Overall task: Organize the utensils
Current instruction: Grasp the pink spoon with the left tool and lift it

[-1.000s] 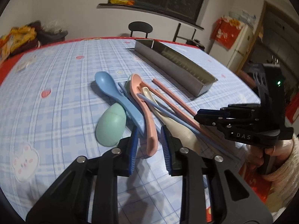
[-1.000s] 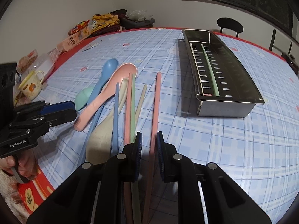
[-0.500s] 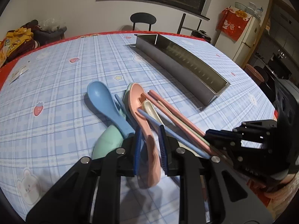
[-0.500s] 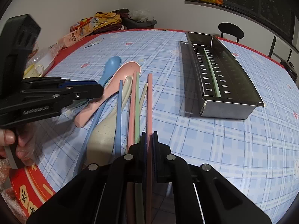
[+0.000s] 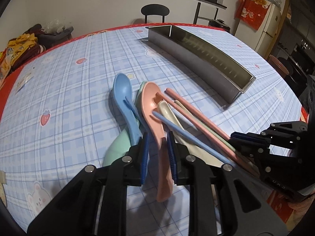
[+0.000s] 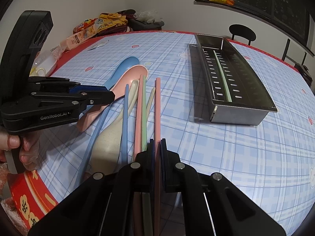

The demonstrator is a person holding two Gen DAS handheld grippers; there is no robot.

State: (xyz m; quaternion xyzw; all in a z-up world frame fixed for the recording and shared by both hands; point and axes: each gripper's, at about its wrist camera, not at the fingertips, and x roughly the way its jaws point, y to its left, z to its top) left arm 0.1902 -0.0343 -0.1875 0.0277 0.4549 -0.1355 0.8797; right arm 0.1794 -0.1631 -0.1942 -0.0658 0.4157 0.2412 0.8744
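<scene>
A pile of plastic utensils lies on the checked tablecloth: a blue spoon, a pink spoon, a cream spoon, a green spoon and several chopsticks. My left gripper straddles the pink spoon's handle, jaws narrowly apart beside it. It shows from the side in the right wrist view. My right gripper is shut on a pink chopstick. It appears in the left wrist view at the chopstick ends. A green chopstick lies in the steel tray.
The steel tray stands beyond the pile, to the right. Snack bags and a mug sit at the table's far left edge. A black chair stands behind the table. A red patterned band edges the table near me.
My right gripper closed on the pink chopstick. My left gripper moved forward over the pink spoon's handle and its jaws narrowed around it.
</scene>
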